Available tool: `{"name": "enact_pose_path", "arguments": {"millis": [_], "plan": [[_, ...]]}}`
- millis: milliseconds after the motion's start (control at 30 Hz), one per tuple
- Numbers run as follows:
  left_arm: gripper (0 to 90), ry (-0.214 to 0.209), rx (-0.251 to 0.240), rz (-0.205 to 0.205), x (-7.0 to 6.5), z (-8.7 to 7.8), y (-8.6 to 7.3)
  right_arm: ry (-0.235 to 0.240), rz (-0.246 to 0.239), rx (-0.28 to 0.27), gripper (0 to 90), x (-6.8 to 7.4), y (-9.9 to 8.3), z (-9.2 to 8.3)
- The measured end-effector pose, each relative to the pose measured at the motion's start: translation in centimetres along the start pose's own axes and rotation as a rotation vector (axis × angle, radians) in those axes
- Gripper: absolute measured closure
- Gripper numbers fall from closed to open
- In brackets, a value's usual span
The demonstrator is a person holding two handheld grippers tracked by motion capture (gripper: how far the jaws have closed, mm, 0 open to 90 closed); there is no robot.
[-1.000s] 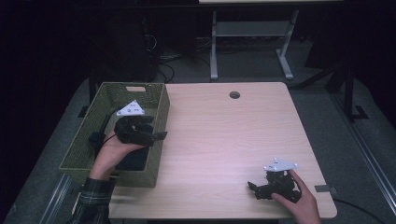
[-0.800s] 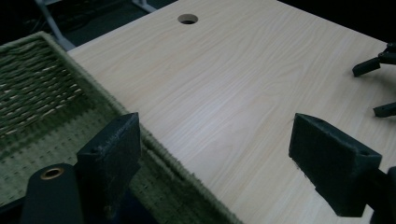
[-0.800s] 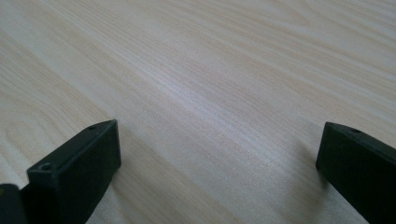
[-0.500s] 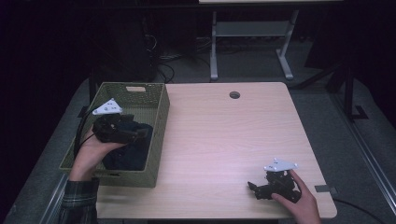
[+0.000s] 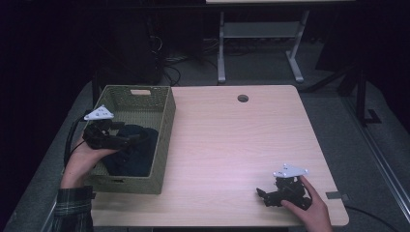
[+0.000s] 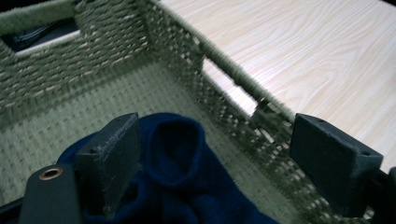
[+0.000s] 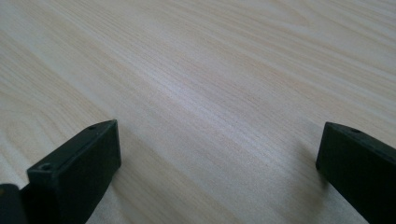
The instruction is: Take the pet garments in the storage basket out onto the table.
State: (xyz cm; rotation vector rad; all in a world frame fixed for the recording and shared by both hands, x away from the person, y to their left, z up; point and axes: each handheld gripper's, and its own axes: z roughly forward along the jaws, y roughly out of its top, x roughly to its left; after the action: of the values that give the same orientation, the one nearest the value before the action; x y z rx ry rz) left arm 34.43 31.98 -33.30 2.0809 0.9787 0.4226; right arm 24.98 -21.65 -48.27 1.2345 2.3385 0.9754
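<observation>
While the left gripper (image 5: pixel 126 140) hangs inside the one woven basket (image 5: pixel 167 126), jaws spread wide and holding nothing, a single crumpled dark blue cloth (image 6: pixel 180 154) lies in its near half, its direction unclear. The right gripper (image 5: pixel 263 195) rests on the table (image 5: pixel 232 140), jaws wide and empty.

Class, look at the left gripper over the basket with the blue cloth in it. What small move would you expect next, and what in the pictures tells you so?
Probably lower the left gripper a little and close it on the blue cloth. Its jaws stand wide open just above the cloth, which lies bunched in the woven basket, one jaw already beside a fold. The right gripper rests open on the bare table.
</observation>
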Motion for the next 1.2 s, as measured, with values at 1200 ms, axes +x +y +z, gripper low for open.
{"name": "enact_pose_path", "arguments": {"millis": [1200], "plan": [[14.0, 0.001, 0.343, -0.015, 1.4, 5.1, -3.3, 0.001, -0.001, 0.000, 0.0, 0.0, 0.0, 0.0]]}}
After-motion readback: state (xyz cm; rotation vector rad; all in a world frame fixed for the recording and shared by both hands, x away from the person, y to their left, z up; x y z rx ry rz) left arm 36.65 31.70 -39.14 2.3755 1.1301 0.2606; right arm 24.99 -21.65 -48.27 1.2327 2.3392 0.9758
